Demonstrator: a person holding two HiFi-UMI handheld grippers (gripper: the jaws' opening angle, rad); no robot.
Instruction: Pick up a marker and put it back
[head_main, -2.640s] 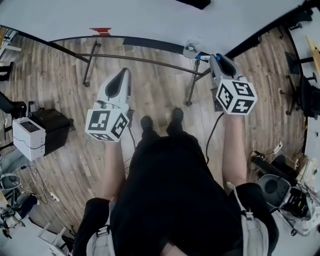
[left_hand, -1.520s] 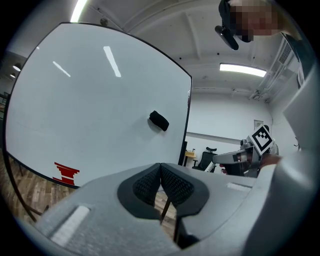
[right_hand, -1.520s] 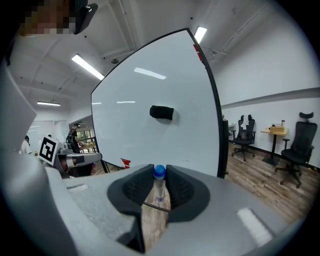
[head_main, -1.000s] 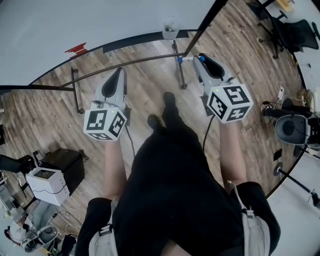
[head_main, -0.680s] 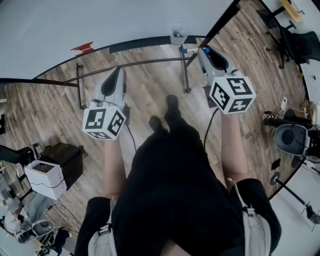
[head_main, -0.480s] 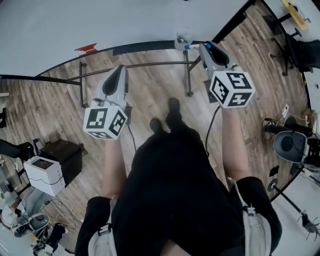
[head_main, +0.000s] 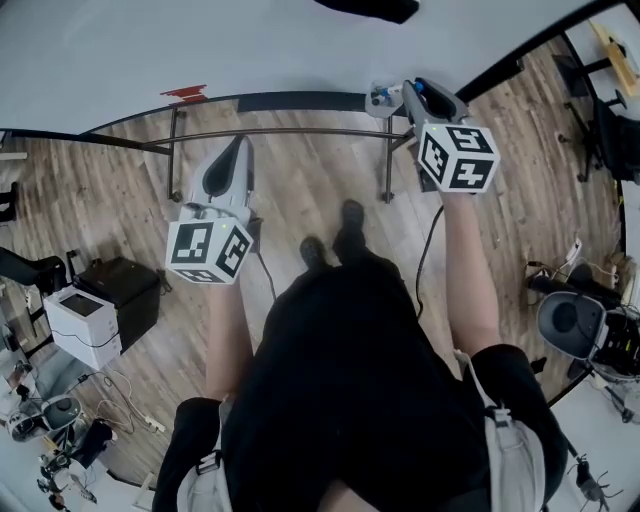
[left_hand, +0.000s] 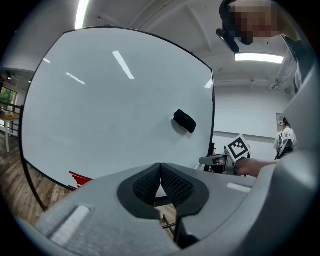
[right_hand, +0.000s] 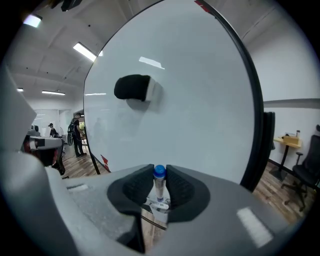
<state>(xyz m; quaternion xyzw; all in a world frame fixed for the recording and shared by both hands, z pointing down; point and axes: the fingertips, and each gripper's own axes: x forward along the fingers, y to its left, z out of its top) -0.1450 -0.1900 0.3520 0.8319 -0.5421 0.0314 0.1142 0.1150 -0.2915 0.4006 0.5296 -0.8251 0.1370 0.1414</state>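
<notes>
You are bringing your right claw (right_hand: 159, 176) in toward the bottom edge of the whiteboard (right_hand: 200, 100). Over the last second the head view shows it closing the gap to the small white holder (head_main: 380, 97) that sits on the board's lower rail; the two are now just beside each other, where a moment ago they were clearly apart. You are also turning to face the board more squarely, so the rail is lying flatter across the head view.

The grip is not changing. The right claw is staying clamped on the marker (right_hand: 159, 189), with both pads pressing the barrel and the blue cap poking up between them, pointing at the board. So the marker is not sitting in its place yet: it is riding in your right claw, close to the holder.

Your left claw (left_hand: 160, 172) is hanging back over the wooden floor (head_main: 300, 190), with its pads meeting and nothing between them, and it is hardly moving.

To me this is looking like the return leg: the pick-up is done and you are lining up to put the marker back. From here I cannot tell whether the marker's tip is already over the holder's mouth, so you are probably needing a last small correction before letting go. The eraser (right_hand: 132, 89) is sitting higher on the board, well clear of your path.
</notes>
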